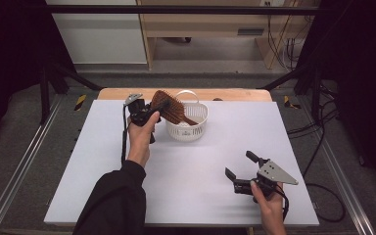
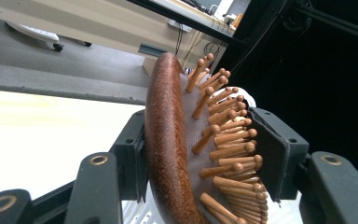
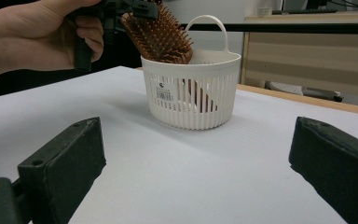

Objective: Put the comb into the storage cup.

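Hairbrush (image 1: 169, 106) first: a wooden paddle brush with peg bristles, standing tilted in the white slatted basket (image 1: 196, 128), handle end down inside and broad head leaning up and out over the rim toward the left. Its long axis runs from the basket's floor up to the left claw (image 1: 157, 108), which is clamped across the head; in the left gripper view one pad presses the smooth brown back while the other meets the bristle tips (image 2: 242, 148), so the brush is gripped face to back. From the right gripper view the handle shows through the slats, though I cannot quite tell whether its tip rests on the bottom. The basket sits toward the far middle of the white worktop (image 1: 127, 196), its loop handle upright. The right claw (image 1: 238, 165) rests near the front right edge, well apart from the basket, jaws spread wide and empty, pointing at it. The left hand is plainly the nearer one, so any lift or release falls to it along that slanted axis.
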Motion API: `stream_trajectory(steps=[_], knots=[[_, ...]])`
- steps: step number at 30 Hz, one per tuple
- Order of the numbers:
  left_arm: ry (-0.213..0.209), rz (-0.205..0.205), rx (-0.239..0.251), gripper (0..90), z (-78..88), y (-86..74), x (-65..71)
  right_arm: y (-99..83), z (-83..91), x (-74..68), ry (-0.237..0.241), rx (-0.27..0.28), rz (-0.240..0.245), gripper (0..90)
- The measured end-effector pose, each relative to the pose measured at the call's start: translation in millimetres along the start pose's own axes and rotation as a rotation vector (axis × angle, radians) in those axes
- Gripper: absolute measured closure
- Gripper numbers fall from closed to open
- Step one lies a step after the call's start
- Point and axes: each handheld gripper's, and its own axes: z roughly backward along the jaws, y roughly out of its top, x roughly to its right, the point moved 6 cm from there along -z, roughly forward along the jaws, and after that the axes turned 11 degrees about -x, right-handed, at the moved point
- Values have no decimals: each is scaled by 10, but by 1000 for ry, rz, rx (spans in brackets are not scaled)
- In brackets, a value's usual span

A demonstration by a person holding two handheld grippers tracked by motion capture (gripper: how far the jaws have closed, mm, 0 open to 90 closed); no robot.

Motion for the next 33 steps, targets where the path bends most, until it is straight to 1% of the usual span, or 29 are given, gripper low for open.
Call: stream_trajectory(steps=[3,6,15,20,22,29,33], knots=[[-2,8,0,430,-4,-1,-21,-6,-14,2,0,-5,-2,37],[-2,3,4,430,-8,1,-19,-6,-16,-7,1,-5,0,37],[0,7,6,427,-13,-2,-30,-6,-16,-7,0,-6,-1,37],[6,-3,8,425,-11,-3,-22,-5,-9,-2,-1,-5,0,37],[12,-14,6,421,-12,-5,-18,-5,-11,-5,0,-5,0,36],[13,-10,10,416,-15,-9,-34,-7,-14,-4,0,-7,0,36],[23,-18,15,409,-15,-8,-27,-9,-17,-5,0,-8,1,37]])
